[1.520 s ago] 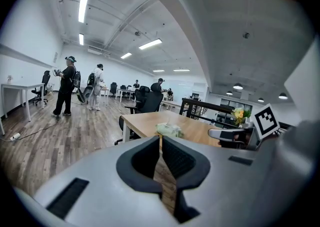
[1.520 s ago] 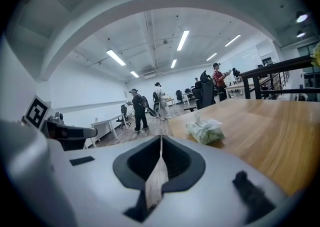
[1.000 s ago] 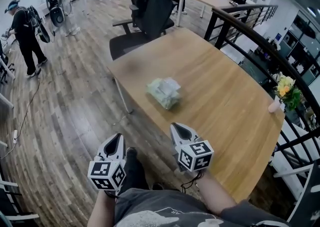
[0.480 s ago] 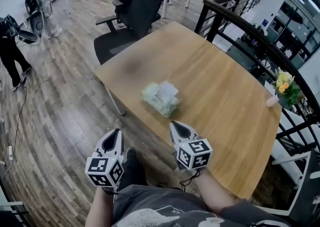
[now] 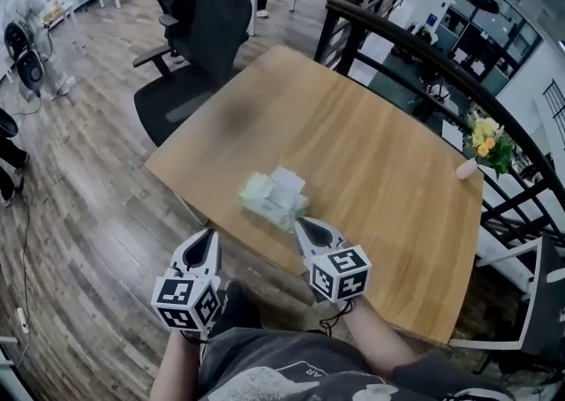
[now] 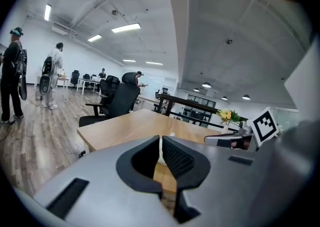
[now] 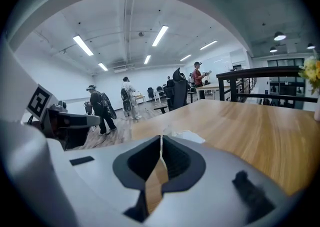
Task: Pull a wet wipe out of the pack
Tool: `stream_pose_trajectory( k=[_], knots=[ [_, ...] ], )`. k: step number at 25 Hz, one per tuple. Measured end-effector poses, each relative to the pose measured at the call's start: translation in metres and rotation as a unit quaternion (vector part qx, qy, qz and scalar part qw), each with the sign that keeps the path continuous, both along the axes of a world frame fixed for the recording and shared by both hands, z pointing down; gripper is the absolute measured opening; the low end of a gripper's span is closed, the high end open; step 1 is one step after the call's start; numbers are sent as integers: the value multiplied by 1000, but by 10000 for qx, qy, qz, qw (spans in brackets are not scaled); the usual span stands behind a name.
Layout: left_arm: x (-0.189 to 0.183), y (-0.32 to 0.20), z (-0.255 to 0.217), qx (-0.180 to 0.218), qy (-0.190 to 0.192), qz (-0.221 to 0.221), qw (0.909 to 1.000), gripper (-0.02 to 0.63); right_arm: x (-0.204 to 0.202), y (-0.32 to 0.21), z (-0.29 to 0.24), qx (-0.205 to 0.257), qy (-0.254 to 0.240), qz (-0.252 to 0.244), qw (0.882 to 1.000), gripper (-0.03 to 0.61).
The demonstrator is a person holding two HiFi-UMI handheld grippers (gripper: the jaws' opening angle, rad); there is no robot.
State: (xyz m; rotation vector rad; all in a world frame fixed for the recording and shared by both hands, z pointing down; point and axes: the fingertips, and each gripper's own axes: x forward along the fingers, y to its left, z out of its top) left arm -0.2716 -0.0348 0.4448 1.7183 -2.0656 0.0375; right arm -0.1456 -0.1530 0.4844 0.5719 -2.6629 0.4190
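Observation:
The wet wipe pack point(image 5: 272, 197), pale green with a white wipe sticking up from its top, lies on the wooden table point(image 5: 371, 152) near its front left edge. My right gripper point(image 5: 300, 224) is shut and empty, its tip just short of the pack's near side. Off the table's edge and lower left of the pack, my left gripper point(image 5: 208, 236) is shut on nothing. In the right gripper view the white wipe point(image 7: 189, 135) peeks over the closed jaws. The left gripper view shows only a speck of the pack point(image 6: 171, 134) above its closed jaws.
A black office chair point(image 5: 199, 37) stands at the table's far left corner. A black railing point(image 5: 415, 46) runs behind the table, with yellow flowers point(image 5: 484, 139) at the right. People point(image 7: 100, 108) stand far off on the wooden floor.
Both grippers have come forward toward the table, and the pack now lies much closer to them, right in front of the right gripper's tip. Both jaws stay shut.

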Motion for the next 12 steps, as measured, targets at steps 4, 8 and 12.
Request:
stream_pose_trajectory(
  k=[4, 8, 12],
  knots=[
    [-5, -30, 2, -46, 48, 451, 9990, 29, -6, -18, 1, -34, 49, 288, 9996, 26],
    [1, -61, 14, -183, 90, 1083, 9939, 29, -4, -33, 7, -175, 58, 714, 9973, 27],
    [11, -91, 21, -268, 61, 1804, 9832, 29, 1, -45, 13, -231, 133, 1120, 9934, 26]
  ],
)
